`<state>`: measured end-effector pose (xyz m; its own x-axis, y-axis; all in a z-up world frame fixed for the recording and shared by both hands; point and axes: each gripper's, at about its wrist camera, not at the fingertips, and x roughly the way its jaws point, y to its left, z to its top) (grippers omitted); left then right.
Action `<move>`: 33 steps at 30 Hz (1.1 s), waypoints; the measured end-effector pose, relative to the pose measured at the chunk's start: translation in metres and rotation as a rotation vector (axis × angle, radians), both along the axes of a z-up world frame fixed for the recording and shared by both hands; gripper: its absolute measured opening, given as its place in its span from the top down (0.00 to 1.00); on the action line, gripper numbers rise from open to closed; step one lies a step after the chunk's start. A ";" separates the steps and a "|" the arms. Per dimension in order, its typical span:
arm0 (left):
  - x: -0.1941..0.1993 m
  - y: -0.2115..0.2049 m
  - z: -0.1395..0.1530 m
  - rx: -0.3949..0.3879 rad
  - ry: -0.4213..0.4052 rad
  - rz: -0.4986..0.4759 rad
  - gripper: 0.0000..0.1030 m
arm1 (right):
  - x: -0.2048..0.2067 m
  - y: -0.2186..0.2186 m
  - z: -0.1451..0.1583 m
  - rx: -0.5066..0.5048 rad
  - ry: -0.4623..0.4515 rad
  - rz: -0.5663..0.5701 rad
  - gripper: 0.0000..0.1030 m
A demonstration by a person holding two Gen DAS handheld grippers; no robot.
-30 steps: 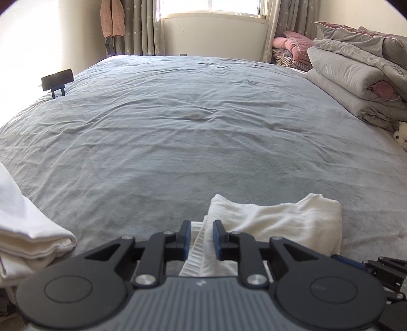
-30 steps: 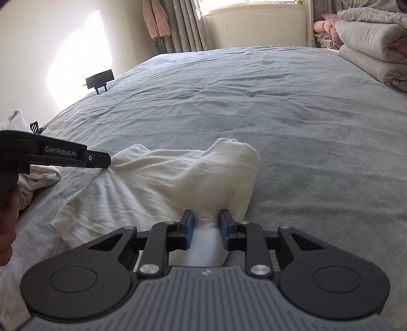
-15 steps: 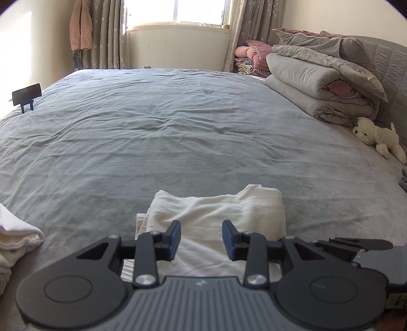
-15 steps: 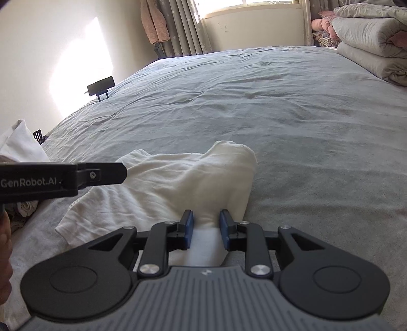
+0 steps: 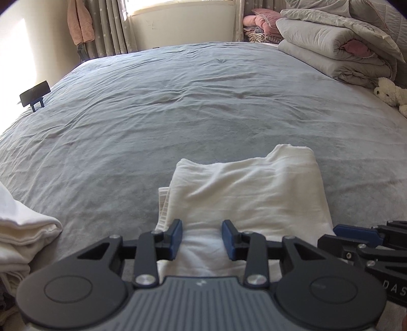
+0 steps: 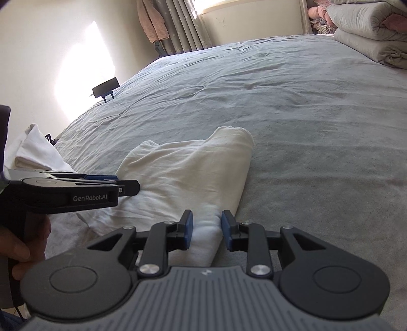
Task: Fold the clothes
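Two claws low over the folded white garment (image 5: 244,193), left claw (image 5: 202,239) slack, right claw (image 6: 205,230) opening

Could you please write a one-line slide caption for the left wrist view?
Left gripper open over a folded white garment on the grey bed, the right gripper alongside.

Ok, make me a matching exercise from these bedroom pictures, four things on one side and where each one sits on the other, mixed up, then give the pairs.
Things:
1. cream garment
2. grey quilts
3. plush toy
4. pink jacket

Places:
A. hanging by the curtain
B. stacked at the bed's far right
C. flat on the bed just ahead of both grippers
D. lying just in front of the quilt stack

Pairs: 1-C, 2-B, 3-D, 4-A
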<state>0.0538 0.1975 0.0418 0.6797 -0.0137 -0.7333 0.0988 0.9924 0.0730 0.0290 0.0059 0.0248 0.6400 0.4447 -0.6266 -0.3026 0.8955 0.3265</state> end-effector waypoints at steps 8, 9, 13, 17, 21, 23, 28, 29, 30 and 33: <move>0.002 0.003 -0.005 0.022 0.003 0.001 0.65 | -0.023 0.010 -0.007 -0.068 -0.015 0.033 0.70; 0.002 0.004 -0.005 0.030 0.003 0.002 0.65 | -0.027 0.012 -0.007 -0.081 -0.022 0.042 0.70; 0.006 0.010 -0.008 0.022 0.015 0.022 0.64 | -0.043 0.020 -0.006 -0.130 -0.033 0.075 0.70; 0.005 0.012 -0.008 0.021 0.016 0.016 0.63 | -0.057 0.032 -0.006 -0.198 -0.041 0.115 0.69; 0.003 0.019 -0.004 -0.008 0.020 0.014 0.64 | -0.059 0.028 0.005 -0.179 -0.028 0.127 0.69; 0.000 0.023 0.001 -0.038 0.012 0.024 0.64 | -0.059 0.018 0.017 -0.129 -0.048 0.108 0.69; -0.018 0.030 0.021 -0.146 -0.080 0.006 0.64 | -0.039 0.007 0.043 -0.121 -0.159 0.054 0.69; -0.022 0.030 0.024 -0.163 -0.098 -0.003 0.64 | -0.030 0.007 0.042 -0.108 -0.150 0.047 0.69; -0.021 0.026 0.021 -0.174 -0.083 -0.008 0.64 | -0.021 0.006 0.042 -0.095 -0.140 0.040 0.69; -0.016 0.017 0.011 -0.202 -0.019 -0.015 0.65 | 0.011 0.003 0.026 0.022 -0.023 0.041 0.69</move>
